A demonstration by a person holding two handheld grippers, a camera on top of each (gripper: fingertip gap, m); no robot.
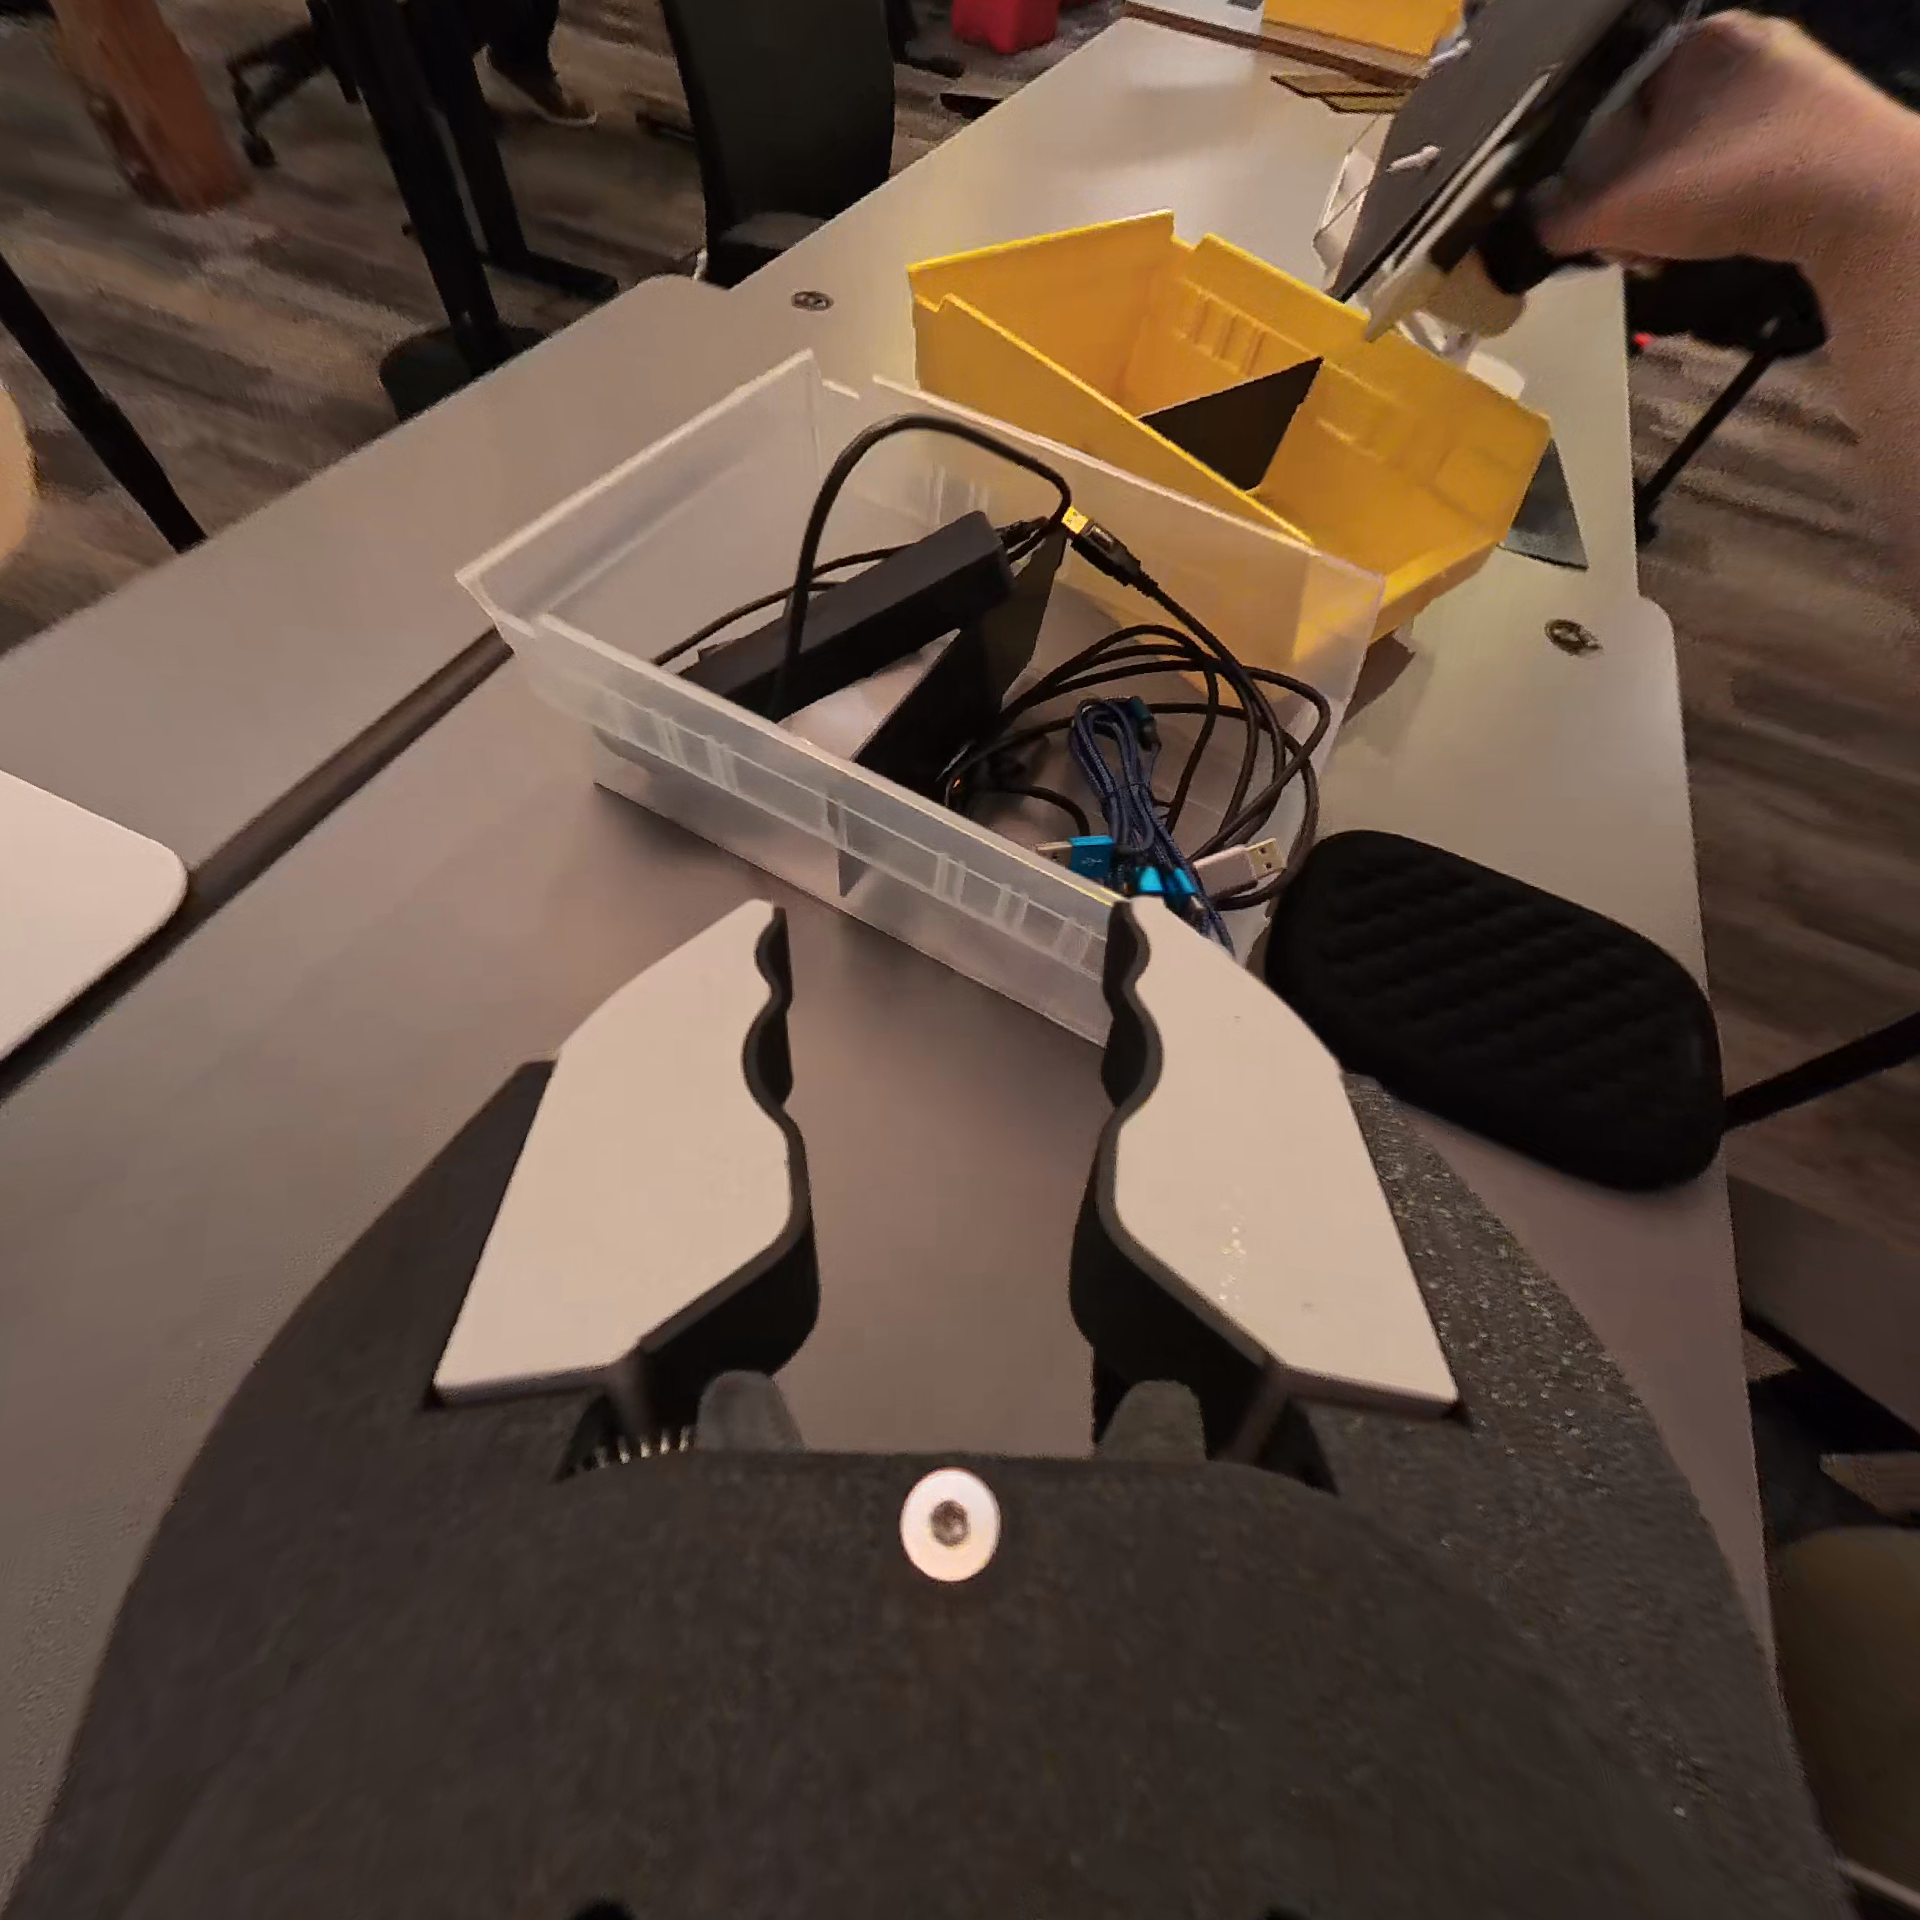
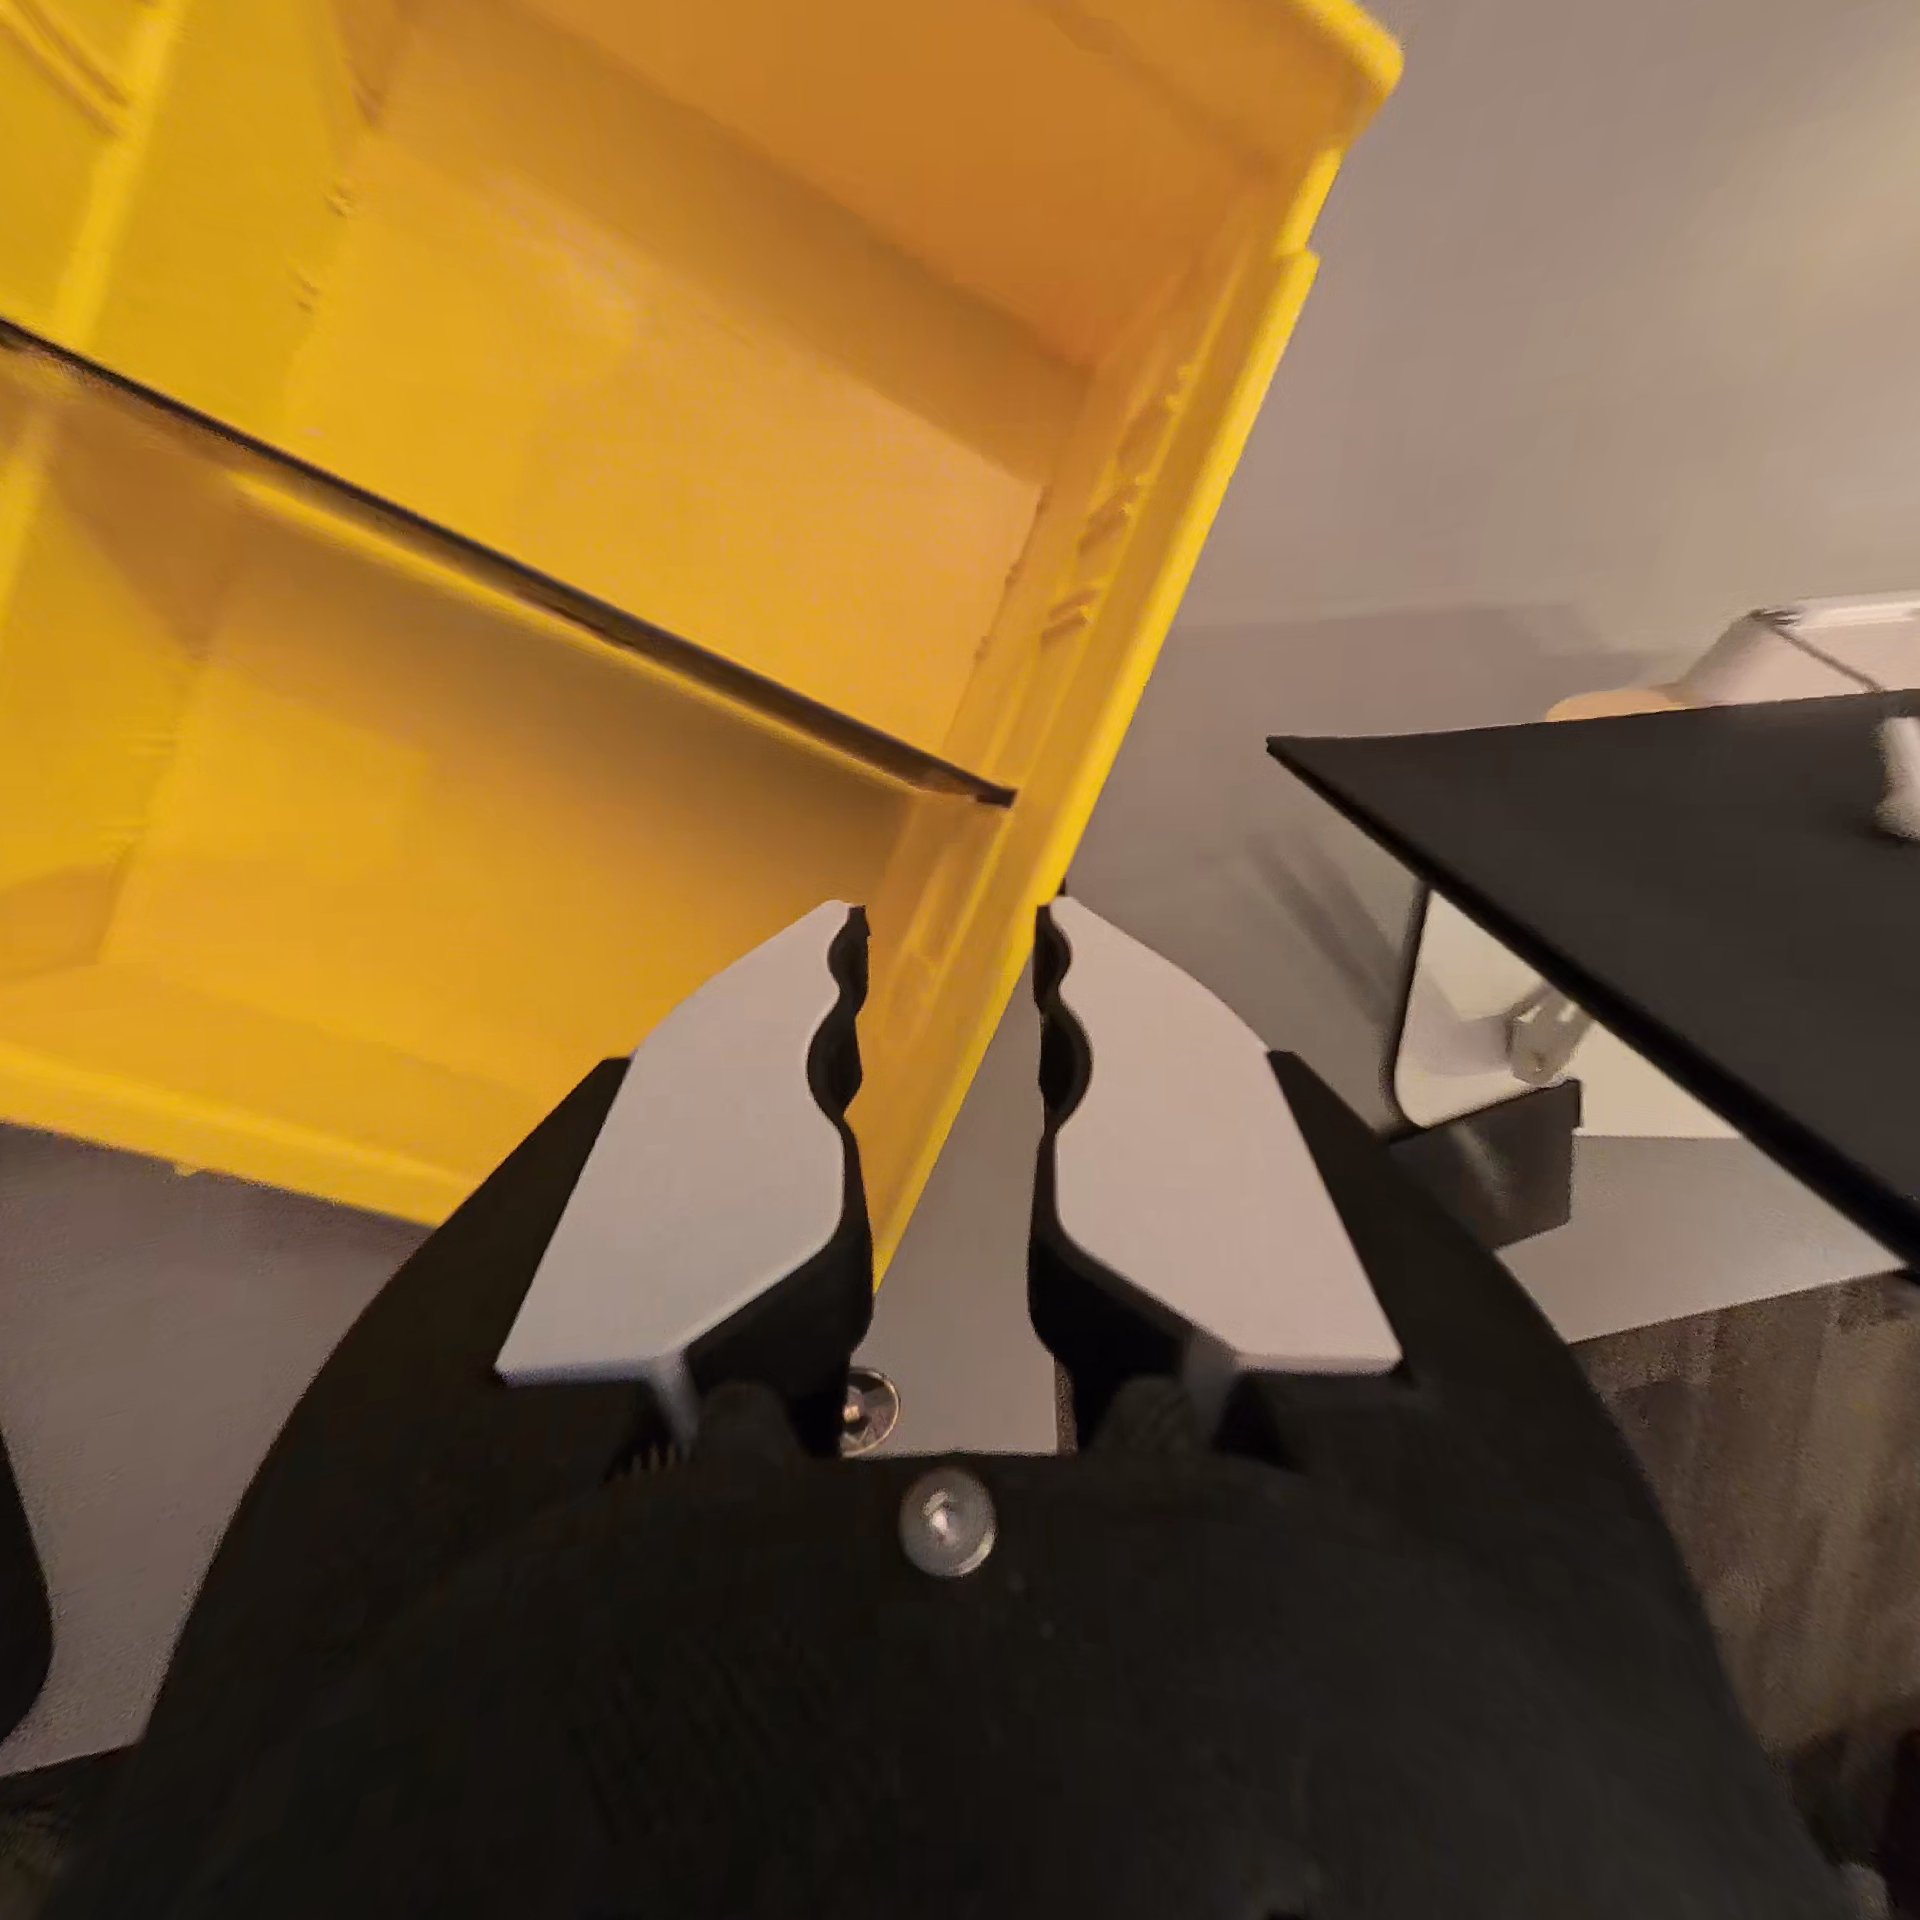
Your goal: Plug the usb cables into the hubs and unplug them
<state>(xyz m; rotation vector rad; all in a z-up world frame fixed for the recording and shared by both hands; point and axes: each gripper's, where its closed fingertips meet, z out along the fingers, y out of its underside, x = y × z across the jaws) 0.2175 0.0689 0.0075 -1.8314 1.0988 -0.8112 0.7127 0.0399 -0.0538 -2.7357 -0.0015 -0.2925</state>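
Note:
A clear bin (image 1: 821, 795) on the grey table (image 1: 416, 1039) holds a black hub (image 1: 883, 603), tangled black cables (image 1: 1236, 707), a blue braided cable (image 1: 1117, 779) and loose USB plugs (image 1: 1252, 860). One black cable arcs up out of the hub end. My left gripper (image 1: 951, 920) is open and empty, just short of the clear bin's near wall. Behind it stands a yellow bin (image 1: 1039, 312) with a black divider (image 1: 1236, 416). My right gripper (image 2: 951, 914) straddles the yellow bin's side wall (image 2: 1195, 520); the wall fills the gap at the tips. It also shows in the left wrist view (image 1: 1403, 307), held by a hand.
A black mesh pad (image 1: 1496, 1008) lies right of the clear bin near the table edge. A white rounded object (image 1: 73, 894) sits at the left. A black panel on a white stand (image 2: 1662, 883) is right of the yellow bin. Chairs and table legs stand beyond. Tip to tip, the grippers are about 50 cm apart. About 35 cm separates my left fingertips from the white rounded object (image 1: 73, 894).

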